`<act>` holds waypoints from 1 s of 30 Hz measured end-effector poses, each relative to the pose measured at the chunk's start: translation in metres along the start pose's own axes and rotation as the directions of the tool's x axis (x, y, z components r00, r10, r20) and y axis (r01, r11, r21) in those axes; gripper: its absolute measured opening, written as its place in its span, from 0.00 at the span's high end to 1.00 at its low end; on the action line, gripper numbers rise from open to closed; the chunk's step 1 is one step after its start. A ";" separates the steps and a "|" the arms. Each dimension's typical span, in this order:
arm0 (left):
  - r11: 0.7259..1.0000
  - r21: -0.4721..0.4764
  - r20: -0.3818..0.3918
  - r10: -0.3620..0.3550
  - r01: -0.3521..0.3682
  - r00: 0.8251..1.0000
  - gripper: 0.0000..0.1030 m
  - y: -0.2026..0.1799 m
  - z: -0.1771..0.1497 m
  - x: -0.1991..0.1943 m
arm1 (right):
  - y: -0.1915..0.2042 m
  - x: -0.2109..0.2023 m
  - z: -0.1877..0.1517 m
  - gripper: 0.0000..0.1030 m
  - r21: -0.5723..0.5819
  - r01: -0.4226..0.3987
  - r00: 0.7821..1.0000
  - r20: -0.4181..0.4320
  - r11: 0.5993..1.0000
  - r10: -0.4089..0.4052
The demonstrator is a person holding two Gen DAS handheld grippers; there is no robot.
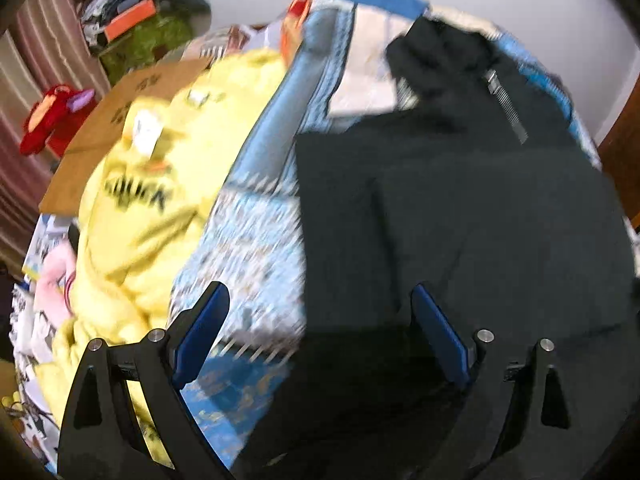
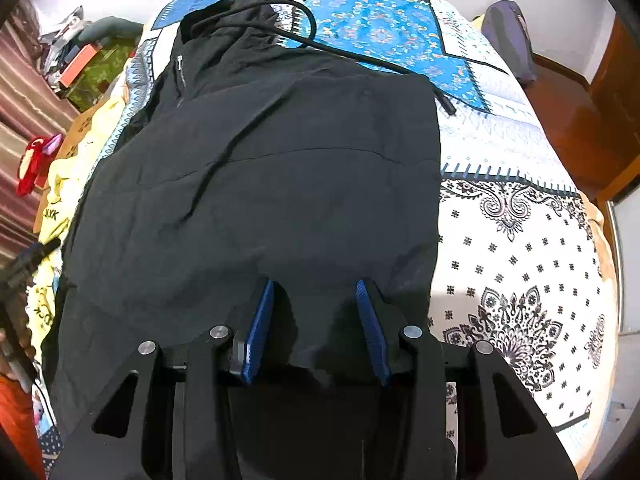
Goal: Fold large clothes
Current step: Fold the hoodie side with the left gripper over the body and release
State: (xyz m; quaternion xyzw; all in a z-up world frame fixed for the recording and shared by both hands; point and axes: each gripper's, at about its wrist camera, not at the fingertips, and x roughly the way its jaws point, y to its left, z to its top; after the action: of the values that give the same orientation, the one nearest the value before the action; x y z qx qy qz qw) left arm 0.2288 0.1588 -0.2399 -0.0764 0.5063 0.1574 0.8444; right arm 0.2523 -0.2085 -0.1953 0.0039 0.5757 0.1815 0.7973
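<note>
- Blue pads of the left gripper [image 1: 320,332] are sitting wide apart, holding nothing, over the left edge of the black hoodie [image 1: 460,208].
- Left of it, a yellow top [image 1: 148,184] is lying bunched on the bed [image 1: 256,240].
- Moving right, the black hoodie [image 2: 260,180] is lying flat on the patterned bed [image 2: 520,260], hood and cord [image 2: 360,56] at the far end.
- It is looking thin, dark and a bit wrinkly, with a zip [image 2: 182,76].
- I think it is feeling soft, light and floppy, so it is sagging when lifted.
- Taking a corner of the near hem in each gripper is looking best.
- Right gripper [image 2: 316,328] is sitting half open over the near hem, pinching nothing that I can see.
</note>
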 end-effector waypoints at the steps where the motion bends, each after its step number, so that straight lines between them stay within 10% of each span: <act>1: 1.000 -0.004 -0.011 0.001 -0.002 1.000 0.10 0.006 -0.005 0.001 | 0.000 -0.001 0.000 0.62 -0.001 0.006 1.000 -0.001 1.000 -0.006; 9: 0.992 -0.028 0.034 -0.119 0.120 0.992 0.10 0.015 0.006 -0.024 | 0.012 -0.025 0.009 0.62 -0.034 0.057 0.997 0.061 0.998 -0.055; 17: 0.921 -0.092 -0.067 -0.385 0.378 0.921 0.10 -0.018 0.024 0.006 | 0.017 -0.049 0.012 0.62 -0.027 0.042 0.990 0.137 0.999 -0.038; 23: 0.892 -0.257 -0.115 -0.409 0.371 0.905 0.46 -0.023 0.022 0.045 | 0.009 -0.049 0.006 0.62 -0.037 0.107 0.985 0.138 0.994 -0.101; 30: 0.919 -0.119 -0.005 -0.380 0.377 0.925 0.80 -0.037 0.042 0.002 | -0.015 -0.054 0.008 0.62 0.033 0.100 0.984 0.141 0.994 -0.104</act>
State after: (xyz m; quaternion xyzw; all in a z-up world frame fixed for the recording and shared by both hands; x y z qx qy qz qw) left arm 0.2777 0.1361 -0.2231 -0.2240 0.4837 0.0195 0.8459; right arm 0.2489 -0.2369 -0.1465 -0.0025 0.5188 0.1323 0.8446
